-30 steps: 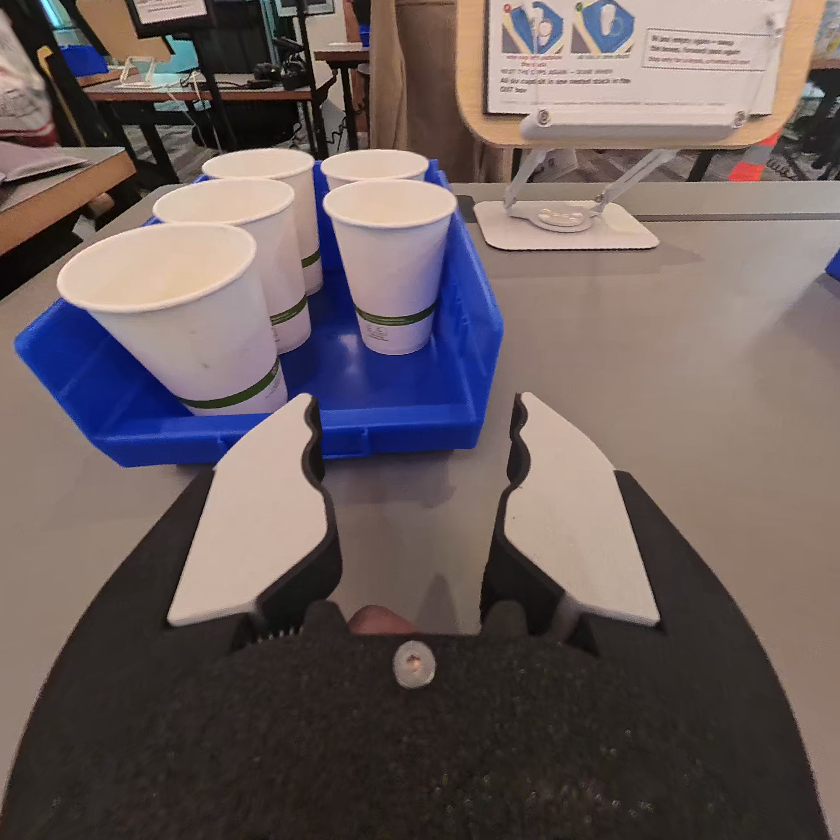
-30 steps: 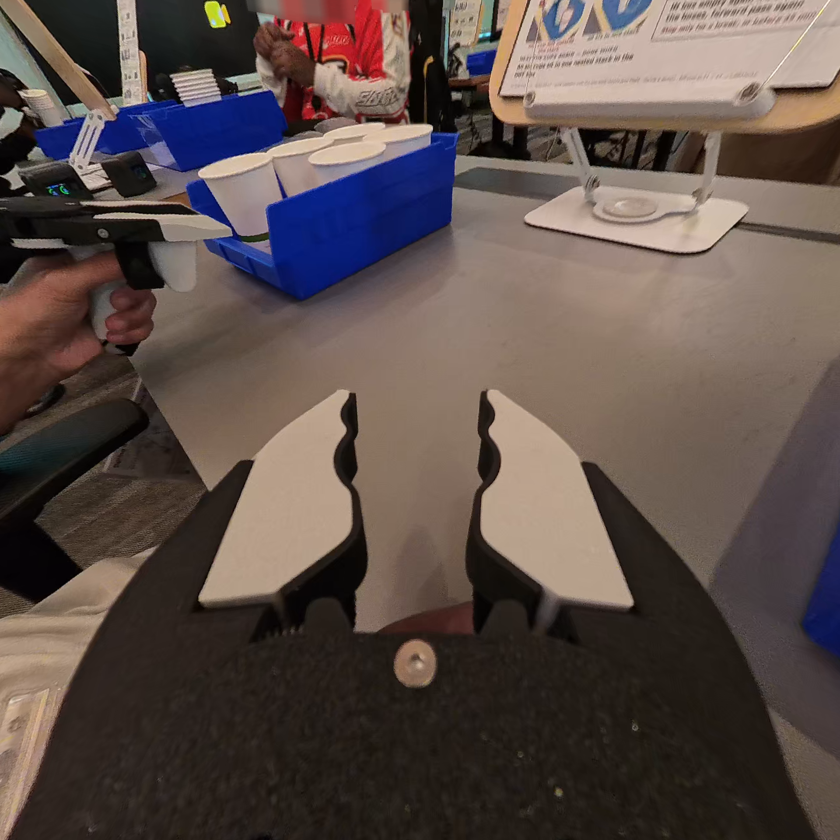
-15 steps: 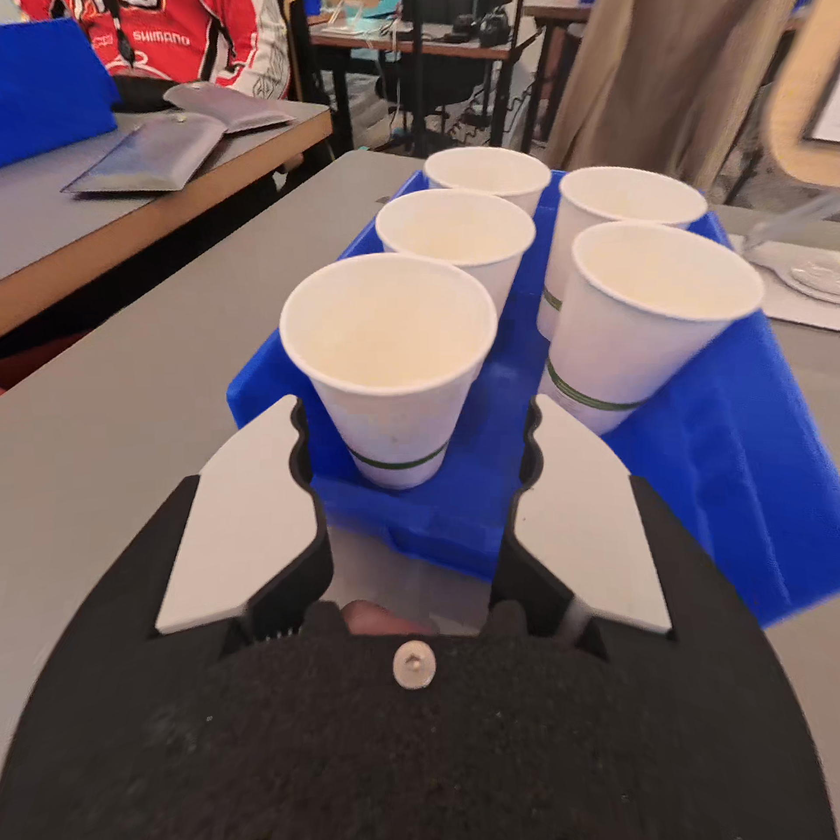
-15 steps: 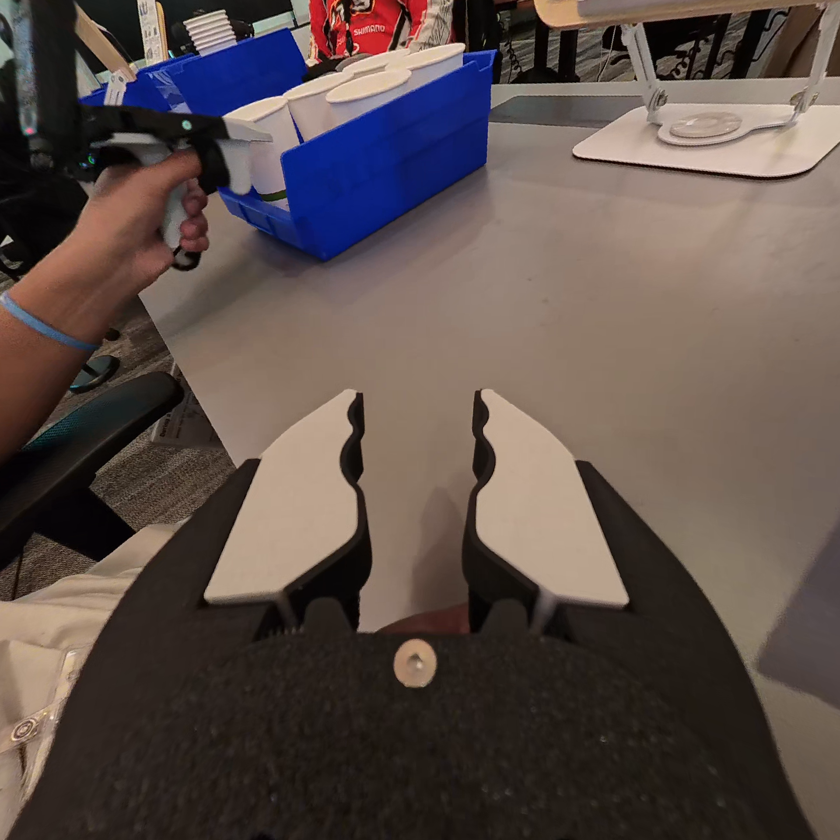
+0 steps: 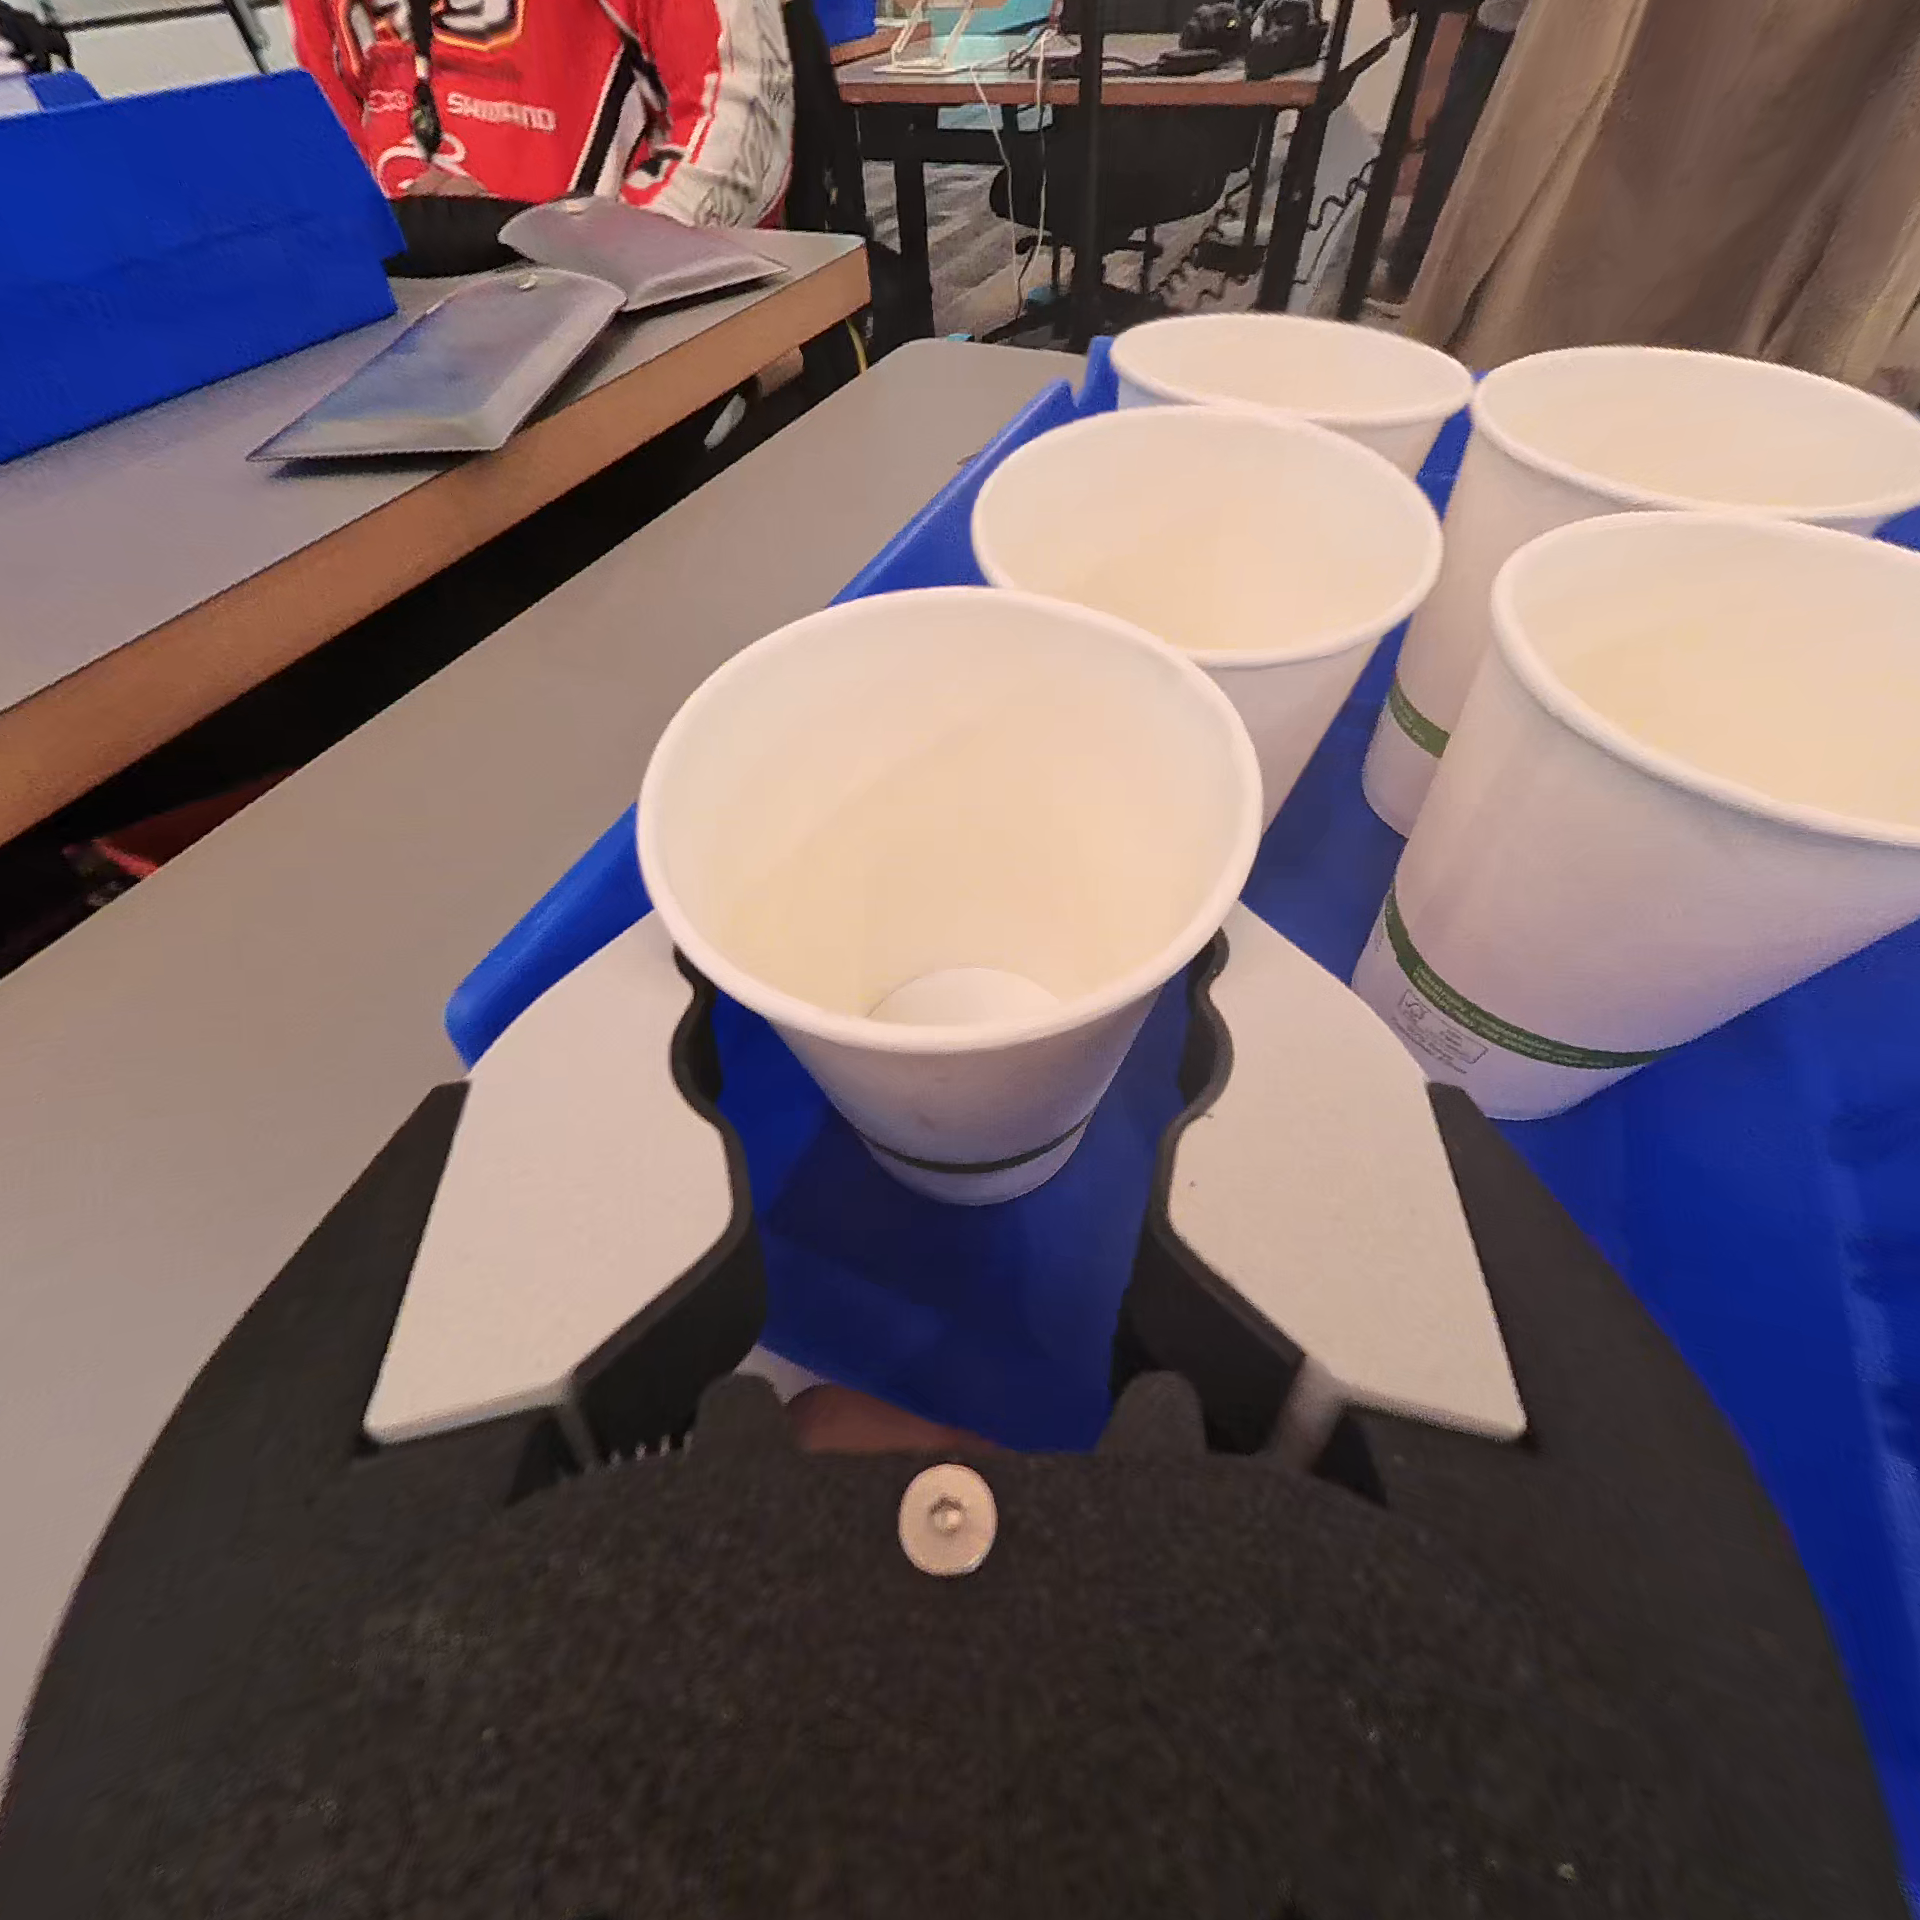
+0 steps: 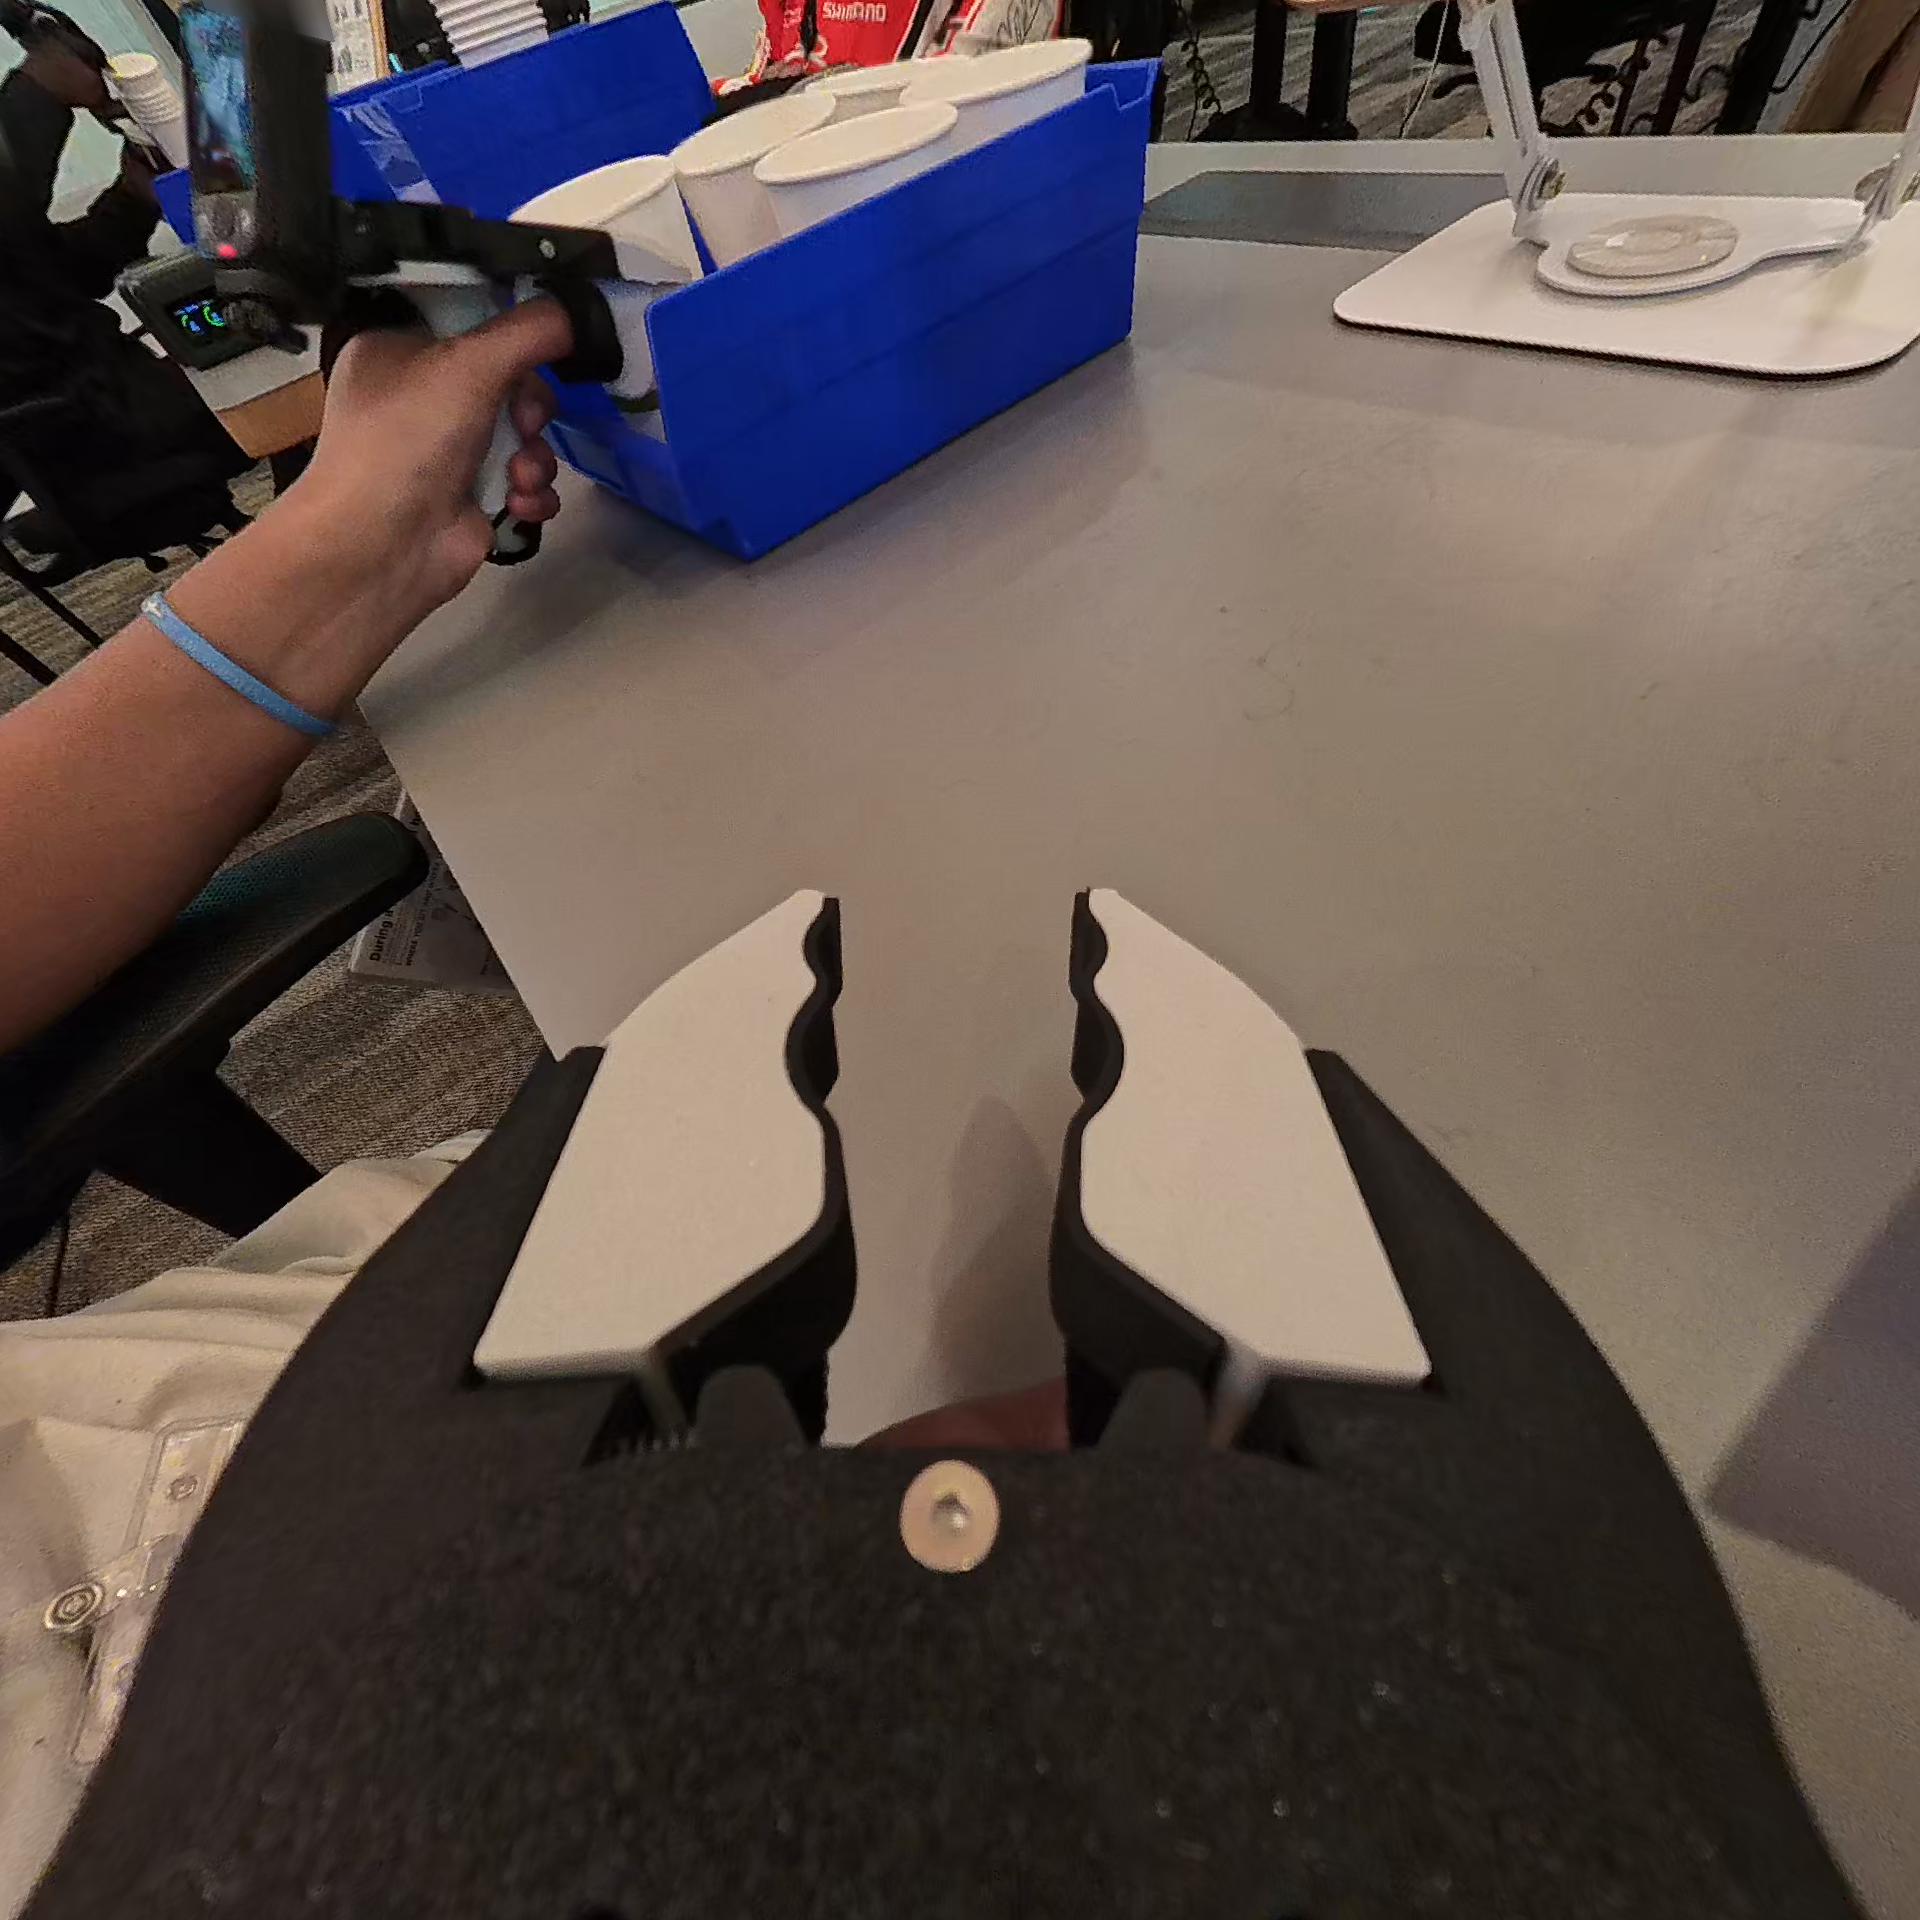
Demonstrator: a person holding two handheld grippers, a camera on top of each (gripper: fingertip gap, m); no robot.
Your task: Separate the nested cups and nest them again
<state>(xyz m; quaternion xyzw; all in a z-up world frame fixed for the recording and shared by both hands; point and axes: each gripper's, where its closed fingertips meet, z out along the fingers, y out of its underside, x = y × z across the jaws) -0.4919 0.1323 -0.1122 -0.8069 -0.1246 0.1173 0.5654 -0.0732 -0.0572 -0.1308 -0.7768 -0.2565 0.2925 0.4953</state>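
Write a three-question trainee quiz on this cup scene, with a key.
1. True or false: the left tongs are shut on the nearest cup.
2. How many paper cups stand in the blue bin in the left wrist view? A) three B) five C) seven
3. Fill in: the right tongs hover over the bare grey ____, holding nothing.

Key
1. False. The fingers flank the cup, one on each side, but are spread wide with gaps showing.
2. B. Five cups stand separate and upright, none nested.
3. Table.
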